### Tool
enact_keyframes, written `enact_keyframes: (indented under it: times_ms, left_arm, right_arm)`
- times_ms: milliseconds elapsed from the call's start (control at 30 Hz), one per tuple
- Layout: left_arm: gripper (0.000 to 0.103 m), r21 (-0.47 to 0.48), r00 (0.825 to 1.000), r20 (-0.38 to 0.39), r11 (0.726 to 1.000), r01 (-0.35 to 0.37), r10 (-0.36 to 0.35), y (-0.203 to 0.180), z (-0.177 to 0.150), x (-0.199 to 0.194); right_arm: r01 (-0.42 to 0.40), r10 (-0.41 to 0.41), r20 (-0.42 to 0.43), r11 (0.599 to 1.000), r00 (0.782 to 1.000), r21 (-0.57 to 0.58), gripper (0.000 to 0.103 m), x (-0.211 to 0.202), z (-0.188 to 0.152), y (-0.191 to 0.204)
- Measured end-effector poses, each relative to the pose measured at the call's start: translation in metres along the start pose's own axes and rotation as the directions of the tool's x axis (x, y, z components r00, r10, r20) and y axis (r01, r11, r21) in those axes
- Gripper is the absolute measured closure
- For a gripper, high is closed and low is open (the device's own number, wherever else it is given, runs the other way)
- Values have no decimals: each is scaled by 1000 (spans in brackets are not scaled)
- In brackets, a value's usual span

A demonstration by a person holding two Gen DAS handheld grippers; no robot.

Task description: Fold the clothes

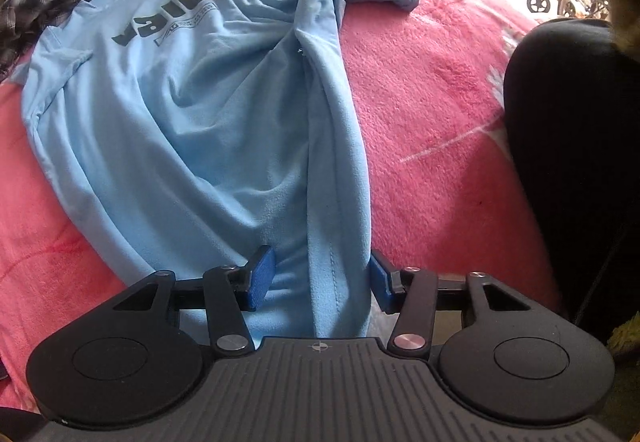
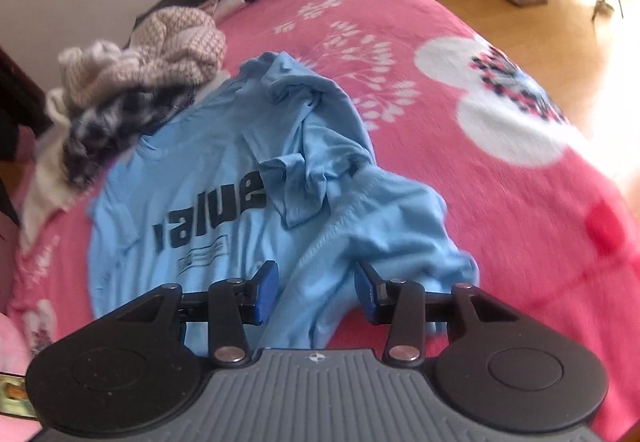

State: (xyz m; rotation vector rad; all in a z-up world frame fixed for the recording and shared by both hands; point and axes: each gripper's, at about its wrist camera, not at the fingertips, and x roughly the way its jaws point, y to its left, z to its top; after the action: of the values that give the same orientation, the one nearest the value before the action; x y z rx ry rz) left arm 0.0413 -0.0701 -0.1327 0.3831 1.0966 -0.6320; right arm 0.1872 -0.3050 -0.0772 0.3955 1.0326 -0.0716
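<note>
Pink blanket point(image 1: 420, 90) covers the bed; blue shirt point(image 1: 192, 122) lies on it, print side up, one side folded over. Both grippers point steeply down. Left gripper point(image 1: 322, 278) straddles the folded edge at one end, jaws half apart, pads clear of cloth. Right gripper point(image 2: 316, 290) straddles the bunched sleeve end likewise, grasping nothing. Unfolded clothes point(image 2: 132, 82) lie beside the shirt.
</note>
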Motion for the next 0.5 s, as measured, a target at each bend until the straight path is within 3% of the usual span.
enact_keyframes:
  times_ms: [133,300,333,367,500]
  left_arm:
    - [55,-7,1000,3,1000,0,0,2,-1,0]
    - [60,-14,1000,7,1000,-2,2,4,-2,-1]
    - [60,-13,1000,8,1000,-3,3,3,-2,-1]
    - [60,-12,1000,10,1000,-4,4,3,-2,-1]
    - [62,-14,1000,14,1000,-10,10,2,-2,-2]
  right_arm:
    - [124,-125,-14,991,992,-52,58,28,12,7]
    - [219,-225,-50,971,973,-93,63,61,13,1]
    - [221,-225,-38,971,974,-92,72,60,12,-1]
    - [223,-226,-22,971,974,-89,90,56,11,-2]
    - [180,-180,14,984,984,-9,97,24,6,-24]
